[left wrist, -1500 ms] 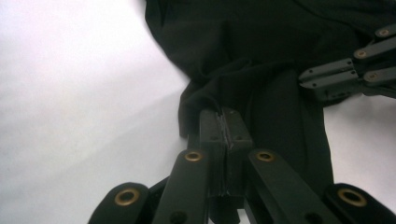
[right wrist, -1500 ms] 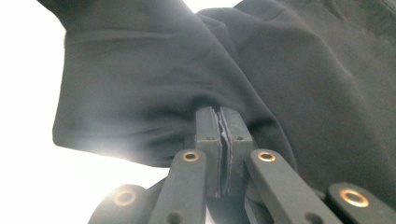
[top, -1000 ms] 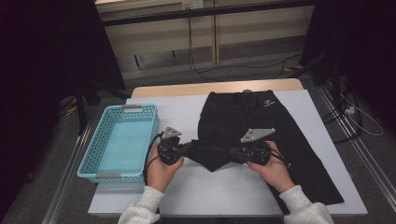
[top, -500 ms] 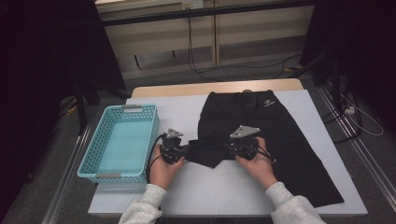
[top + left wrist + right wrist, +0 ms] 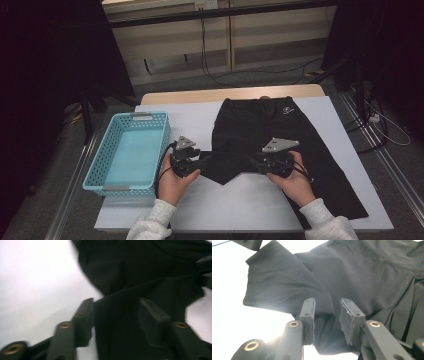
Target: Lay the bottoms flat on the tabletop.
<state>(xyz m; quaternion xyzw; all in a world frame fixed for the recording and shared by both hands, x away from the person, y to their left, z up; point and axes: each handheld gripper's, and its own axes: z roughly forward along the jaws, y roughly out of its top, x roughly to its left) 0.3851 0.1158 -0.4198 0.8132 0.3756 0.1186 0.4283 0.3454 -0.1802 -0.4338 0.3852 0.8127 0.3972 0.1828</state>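
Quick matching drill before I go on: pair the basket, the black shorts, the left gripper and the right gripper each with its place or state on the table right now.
Things:
1. basket
2. shorts
3. left gripper
4. right gripper

Places or states:
A. spread flat across the table's right half, one leg folded over
B. at the folded cloth's left end, jaws just opened, cloth between them
C. light blue, with nothing in it, at the table's left
D. at the folded cloth's right end, jaws apart, cloth between the pads

Pairs: 1-C, 2-A, 3-B, 4-D
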